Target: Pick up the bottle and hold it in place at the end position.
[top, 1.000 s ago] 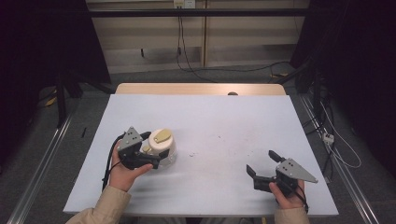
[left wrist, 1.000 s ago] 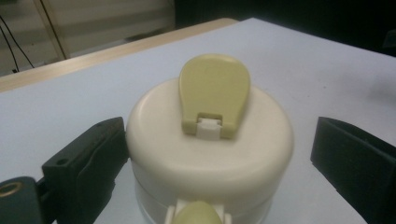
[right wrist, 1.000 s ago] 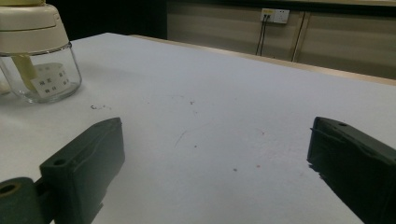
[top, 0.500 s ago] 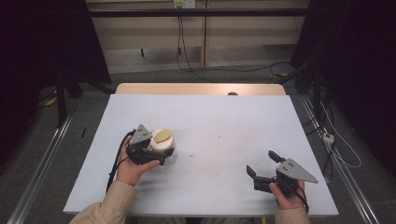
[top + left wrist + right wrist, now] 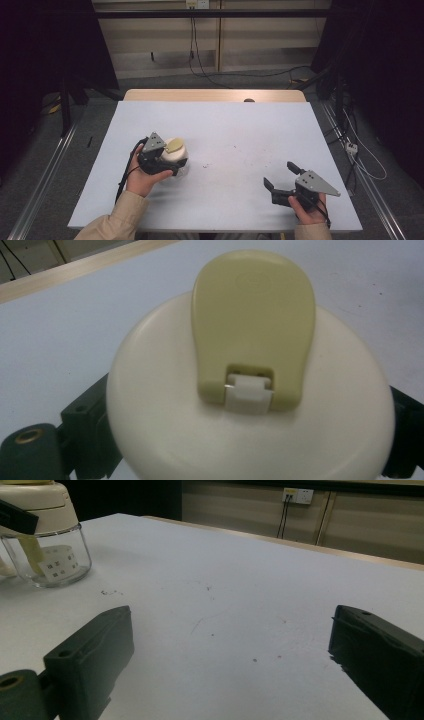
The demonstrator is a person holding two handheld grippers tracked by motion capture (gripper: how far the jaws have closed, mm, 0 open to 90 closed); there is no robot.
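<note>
A clear glass jar (image 5: pixel 176 151) with a cream lid (image 5: pixel 165 405) and a yellowish flip tab (image 5: pixel 255 315) stands on the left part of the white table (image 5: pixel 235 130). My left gripper (image 5: pixel 170 162) is shut on the jar at lid height, with one jaw against each side of the lid. In the right gripper view the jar (image 5: pixel 52 555) stands on the table at the far left, with paper labels inside it. My right gripper (image 5: pixel 280 174) is held open near the front right edge, and its jaws (image 5: pixel 235 655) have nothing between them.
A wooden strip (image 5: pixel 215 95) runs along the table's far edge. Small dark specks (image 5: pixel 205 165) mark the table between the two grippers. Cables (image 5: pixel 200 60) lie on the floor behind, and metal rails (image 5: pixel 45 170) flank the table.
My left hand and gripper have shifted slightly right and away, closing in around the jar's lid. The jar has stayed in place. The right gripper has not moved.
</note>
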